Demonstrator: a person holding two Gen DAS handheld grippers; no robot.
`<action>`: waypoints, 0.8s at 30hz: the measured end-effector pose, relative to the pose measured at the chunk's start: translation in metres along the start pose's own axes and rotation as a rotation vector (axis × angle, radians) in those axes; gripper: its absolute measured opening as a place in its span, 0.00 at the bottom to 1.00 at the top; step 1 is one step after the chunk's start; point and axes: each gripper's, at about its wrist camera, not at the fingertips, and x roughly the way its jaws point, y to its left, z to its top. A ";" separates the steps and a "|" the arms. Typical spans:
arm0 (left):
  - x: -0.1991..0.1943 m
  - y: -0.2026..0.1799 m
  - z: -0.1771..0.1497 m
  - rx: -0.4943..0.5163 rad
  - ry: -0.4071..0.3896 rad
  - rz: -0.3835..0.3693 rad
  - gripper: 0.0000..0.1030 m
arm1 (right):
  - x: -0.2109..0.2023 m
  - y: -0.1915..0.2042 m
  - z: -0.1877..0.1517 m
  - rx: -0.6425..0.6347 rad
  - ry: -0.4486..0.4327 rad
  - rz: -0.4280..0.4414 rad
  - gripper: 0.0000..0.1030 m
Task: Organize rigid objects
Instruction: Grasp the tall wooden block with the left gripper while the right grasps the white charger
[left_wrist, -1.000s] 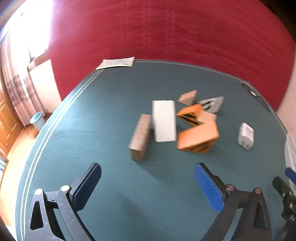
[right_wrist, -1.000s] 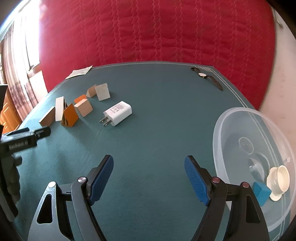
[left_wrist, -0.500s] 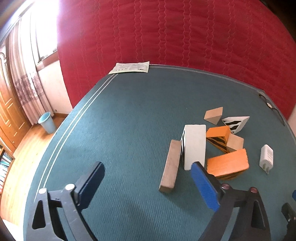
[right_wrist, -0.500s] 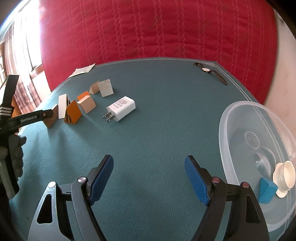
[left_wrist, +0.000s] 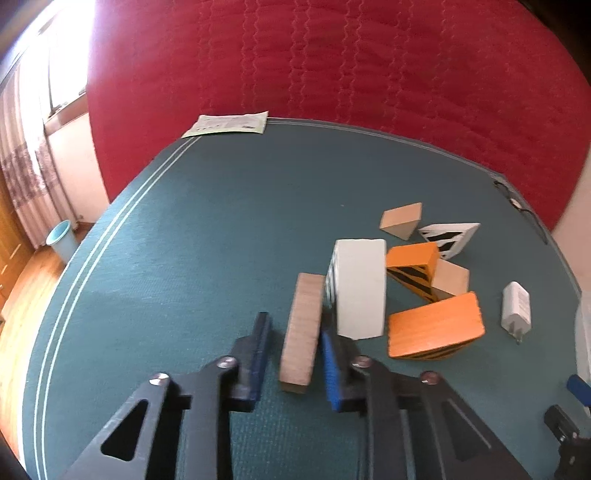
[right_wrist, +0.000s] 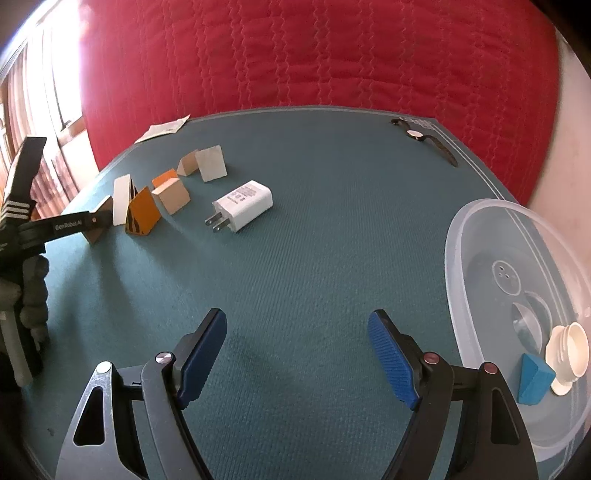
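Narrowing since 0.5 s ago, the left hand-held gripper (left_wrist: 293, 363) is straddling the brown wooden block (left_wrist: 301, 328) near the surface's (left_wrist: 207, 229) left edge, not yet clamping; the right hand-held gripper (right_wrist: 297, 360) is hovering released.

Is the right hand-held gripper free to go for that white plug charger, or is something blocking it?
Probably yes. The right hand-held gripper is open and empty, and only bare green tabletop lies between it and the white charger. The charger lies apart from the wooden blocks, so nothing crowds it.
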 end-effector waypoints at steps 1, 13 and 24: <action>-0.001 0.000 -0.001 0.002 0.000 -0.004 0.14 | 0.001 0.001 0.000 -0.005 0.003 -0.002 0.78; -0.015 0.009 0.001 -0.029 -0.040 -0.015 0.14 | 0.018 0.022 0.039 -0.032 -0.021 0.025 0.78; -0.015 0.011 0.001 -0.039 -0.033 -0.030 0.14 | 0.062 0.036 0.080 -0.040 -0.010 0.040 0.78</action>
